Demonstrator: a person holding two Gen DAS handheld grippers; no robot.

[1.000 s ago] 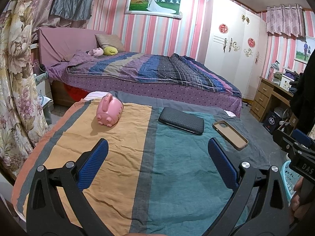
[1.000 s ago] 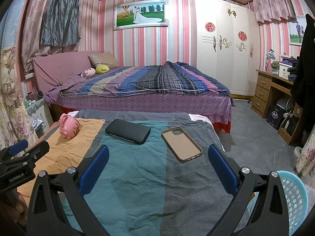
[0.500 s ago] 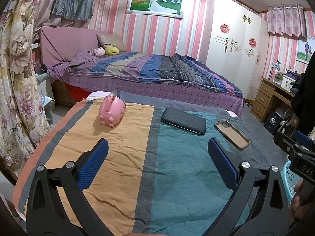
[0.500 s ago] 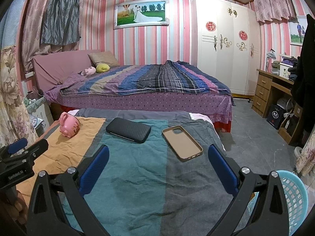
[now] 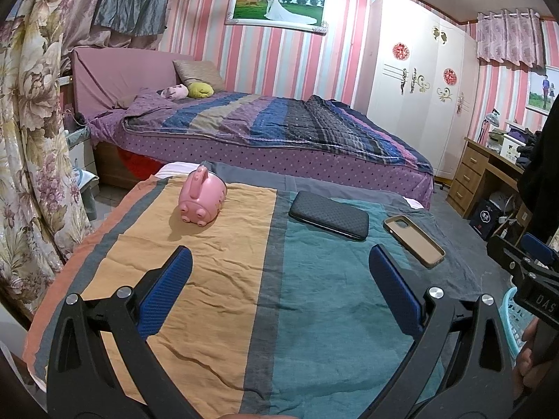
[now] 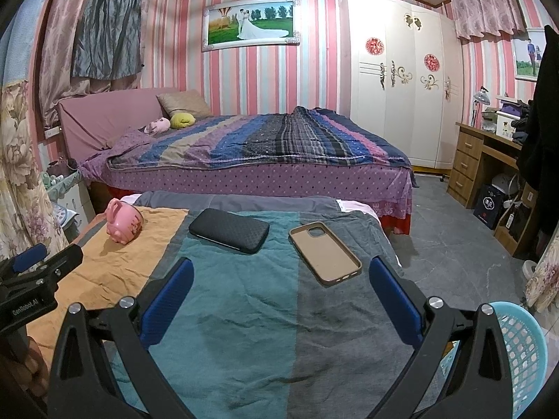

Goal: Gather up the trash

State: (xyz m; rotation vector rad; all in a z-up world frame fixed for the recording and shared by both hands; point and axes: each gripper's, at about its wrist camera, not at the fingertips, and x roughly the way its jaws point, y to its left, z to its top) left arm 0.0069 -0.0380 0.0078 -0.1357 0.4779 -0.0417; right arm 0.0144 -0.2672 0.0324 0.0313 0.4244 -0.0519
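On your tabletop (image 5: 216, 300), left to right: one pink piggy bank (image 5: 201, 198), one black wallet (image 5: 329, 215), one tan phone case (image 5: 414, 240), all apart. Left gripper (image 5: 279, 272) and right gripper (image 6: 279, 279) jaws spread wide, empty. One blue basket (image 6: 520, 345) sits low right.

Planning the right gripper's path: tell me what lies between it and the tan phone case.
Only bare striped cloth separates the open right gripper from the tan phone case, as the right wrist view shows.

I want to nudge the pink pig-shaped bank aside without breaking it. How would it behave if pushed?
The pink pig-shaped bank lies tipped on its side on the orange cloth stripe, so its rounded body would probably roll rather than slide. It looks glossy and hard, perhaps slippery and breakable. The wrinkled cloth may bunch.
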